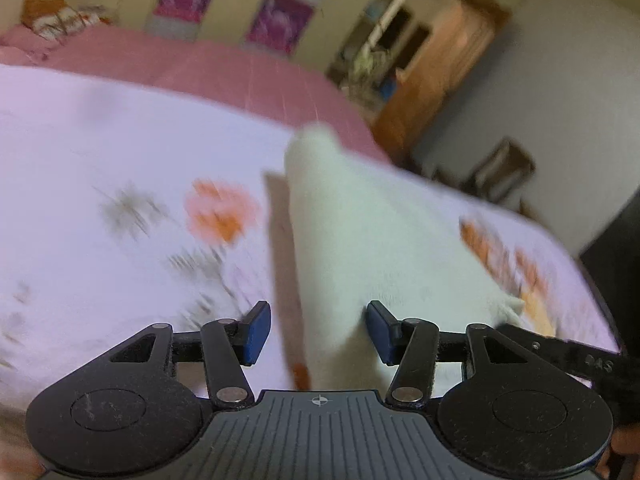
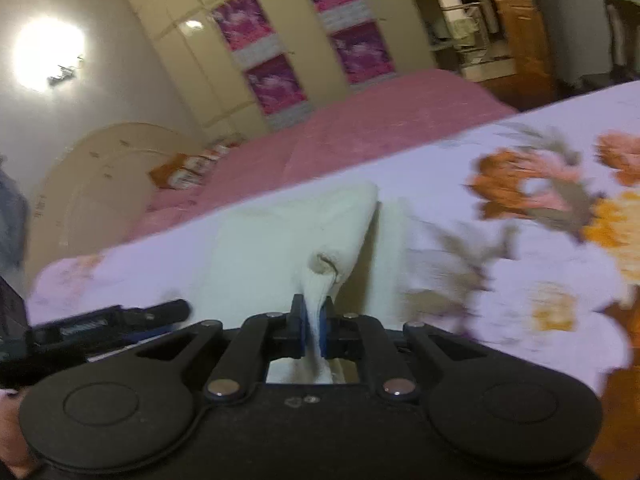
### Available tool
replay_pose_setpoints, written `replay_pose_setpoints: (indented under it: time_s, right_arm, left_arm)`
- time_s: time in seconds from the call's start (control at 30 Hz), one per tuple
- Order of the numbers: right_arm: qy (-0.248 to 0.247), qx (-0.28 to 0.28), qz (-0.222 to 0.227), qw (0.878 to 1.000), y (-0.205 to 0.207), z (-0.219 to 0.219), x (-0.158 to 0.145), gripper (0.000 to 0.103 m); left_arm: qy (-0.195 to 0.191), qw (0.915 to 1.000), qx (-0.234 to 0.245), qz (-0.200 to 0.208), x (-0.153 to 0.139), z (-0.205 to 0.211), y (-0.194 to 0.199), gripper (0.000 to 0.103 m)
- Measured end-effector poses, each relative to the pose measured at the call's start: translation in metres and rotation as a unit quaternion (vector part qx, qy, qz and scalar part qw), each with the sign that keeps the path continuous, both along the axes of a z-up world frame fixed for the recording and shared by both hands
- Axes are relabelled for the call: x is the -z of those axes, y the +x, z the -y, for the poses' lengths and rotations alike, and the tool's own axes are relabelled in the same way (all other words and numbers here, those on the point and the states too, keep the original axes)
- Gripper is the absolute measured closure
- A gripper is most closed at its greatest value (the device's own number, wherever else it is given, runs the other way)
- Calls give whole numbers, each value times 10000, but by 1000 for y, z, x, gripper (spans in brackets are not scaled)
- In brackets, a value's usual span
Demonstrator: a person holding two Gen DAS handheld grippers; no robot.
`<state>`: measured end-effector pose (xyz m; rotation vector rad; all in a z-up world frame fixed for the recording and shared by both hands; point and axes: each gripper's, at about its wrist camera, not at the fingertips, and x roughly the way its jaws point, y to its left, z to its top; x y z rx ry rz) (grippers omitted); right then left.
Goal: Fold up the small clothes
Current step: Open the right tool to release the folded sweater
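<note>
The right hand-held gripper (image 2: 314,322) is clamped on a pinch of the white garment (image 2: 288,236), which lies on the floral sheet (image 2: 520,280). The left hand-held gripper (image 1: 318,330) gapes over the same cloth, gripping nothing. The fold is starting; next, the left must close on an edge beside the right.

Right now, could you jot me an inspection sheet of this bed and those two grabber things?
Surface: floral sheet over a pink bedspread.
Job's things: one cream garment, partly lifted.
Clutter: orange pillow at the far end.
Grippers: right gripper shut on the garment's edge; left gripper open, garment between its jaws, pads not pressing.
Cables: nothing seen.
Surroundings: wardrobe with purple panels, wooden door, bright wall lamp.
</note>
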<state>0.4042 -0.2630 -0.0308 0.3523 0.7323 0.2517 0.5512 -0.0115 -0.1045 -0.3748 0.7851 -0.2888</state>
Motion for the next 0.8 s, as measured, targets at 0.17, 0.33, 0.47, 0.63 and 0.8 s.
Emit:
replay_pose_setpoints:
  time_s: [0.17, 0.33, 0.47, 0.63, 0.8]
  right_arm:
    - [343, -6, -193, 9992, 3, 8, 20, 96]
    - [421, -205, -110, 9988, 6, 2, 16, 96]
    - [278, -181, -245, 9991, 11, 2, 19, 93]
    - [-184, 146, 523, 9984, 13, 5, -10, 87]
    - [-786, -201, 675, 9944, 53, -24, -9, 88]
  left_arm:
    - [-73, 9998, -158, 80, -5, -4, -2, 51]
    - [321, 9993, -102, 154, -7, -9, 0, 50]
    - [385, 9986, -98, 349, -21, -17, 0, 47]
    - [487, 9950, -60, 866, -44, -8, 24, 47]
    - [771, 9945, -106, 704, -42, 12, 67, 47]
